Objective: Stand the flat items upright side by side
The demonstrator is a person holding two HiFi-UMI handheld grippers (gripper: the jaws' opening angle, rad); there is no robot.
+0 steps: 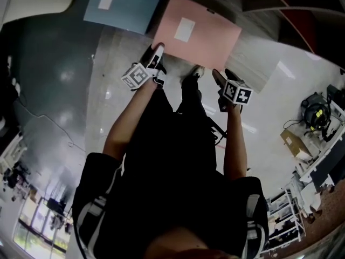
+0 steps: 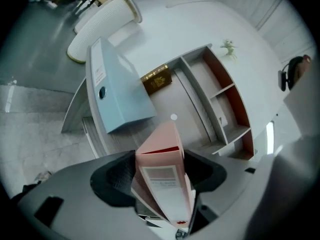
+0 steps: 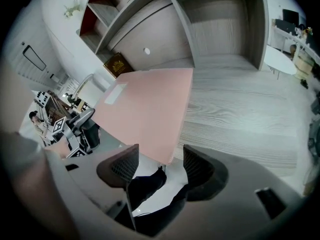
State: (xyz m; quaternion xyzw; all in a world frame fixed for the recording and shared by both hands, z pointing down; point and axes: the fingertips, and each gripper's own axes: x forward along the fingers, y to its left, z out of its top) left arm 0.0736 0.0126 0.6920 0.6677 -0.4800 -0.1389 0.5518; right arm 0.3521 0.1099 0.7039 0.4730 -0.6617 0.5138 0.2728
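My left gripper's jaws clamp the pink binder by its spine, tilted over the wooden shelf. My right gripper's jaws stand apart at its near corner. Gripped at one edge only, it could swing and slip out.

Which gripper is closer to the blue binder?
Left. The left gripper, clamped on the pink binder, is just below and right of the blue binder; the right gripper is open by the pink binder's other corner, farther right.
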